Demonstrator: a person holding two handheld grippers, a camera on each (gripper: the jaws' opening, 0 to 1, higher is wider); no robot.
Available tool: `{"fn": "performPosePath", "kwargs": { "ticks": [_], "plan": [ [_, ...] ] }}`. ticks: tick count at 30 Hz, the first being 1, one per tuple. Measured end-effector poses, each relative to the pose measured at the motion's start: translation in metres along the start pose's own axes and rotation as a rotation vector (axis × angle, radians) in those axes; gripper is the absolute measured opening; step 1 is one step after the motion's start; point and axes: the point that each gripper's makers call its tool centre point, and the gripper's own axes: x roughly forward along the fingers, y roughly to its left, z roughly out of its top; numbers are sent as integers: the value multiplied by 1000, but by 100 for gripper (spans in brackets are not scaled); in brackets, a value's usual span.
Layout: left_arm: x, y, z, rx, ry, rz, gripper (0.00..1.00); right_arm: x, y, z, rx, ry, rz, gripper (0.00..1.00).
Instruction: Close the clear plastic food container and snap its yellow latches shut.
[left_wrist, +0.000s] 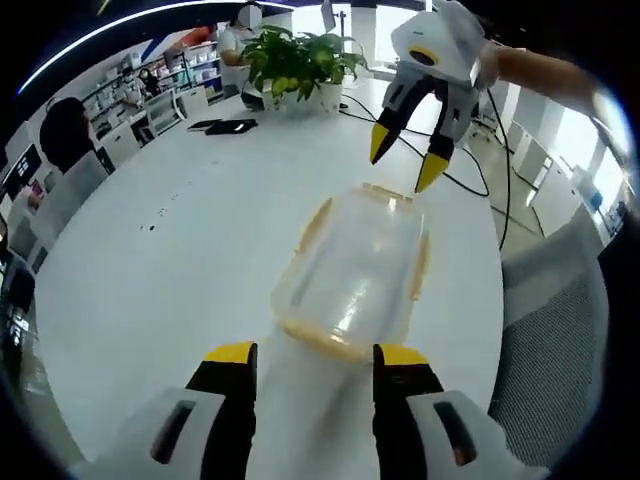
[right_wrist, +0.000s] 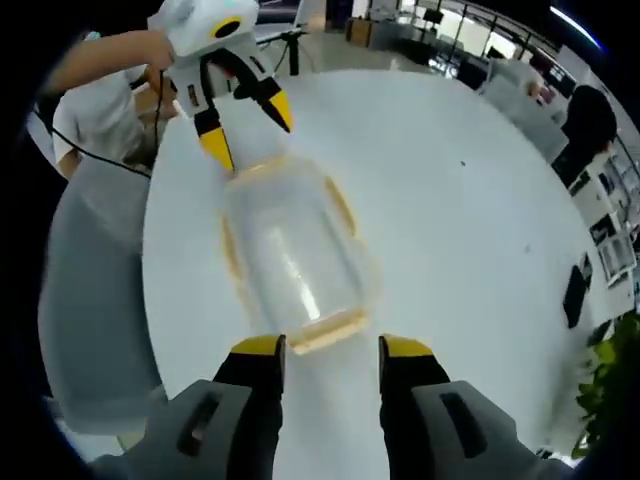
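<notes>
- Container (left_wrist: 355, 275) sits mid-frame in the left gripper view on the white table (left_wrist: 180, 240), lid on, yellow latches (left_wrist: 316, 222) along its edges.
- Left gripper (left_wrist: 315, 358) at the bottom of the frame, jaws spread, tips just short of the container's near end, nothing pinched.
- Right gripper (left_wrist: 405, 160) hangs at upper right, yellow tips apart, just above the far end.
- Right gripper view: container (right_wrist: 290, 255) at centre, left gripper (right_wrist: 243, 128) at upper left.
- Plant (left_wrist: 295, 62) at top.
</notes>
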Motion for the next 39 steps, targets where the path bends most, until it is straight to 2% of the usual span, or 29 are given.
{"fn": "performPosePath", "kwargs": {
  "ticks": [7, 11, 20, 25, 28, 33, 39],
  "plan": [
    [3, -2, -6, -163, -20, 47, 40, 7, 3, -3, 103, -37, -41, 35],
    [7, -3, -9, -188, -17, 76, 40, 11, 3, -4, 171, -63, -62, 34],
    [14, -10, -7, -340, -57, 61, 38, 20, 6, -5, 362, -130, -62, 34],
    [18, -17, -4, -392, -73, 29, 35, 21, 6, -3, 396, -140, -49, 34],
    [21, -22, 0, -411, -79, 10, 32, 24, 10, -2, 418, -137, -18, 36],
    [22, -22, -1, -437, -70, 21, 33, 27, 12, -1, 465, -141, -5, 43],
    [24, -23, -2, -489, -58, 20, 34, 27, 15, 0, 478, -141, -11, 43]
  ]
}}
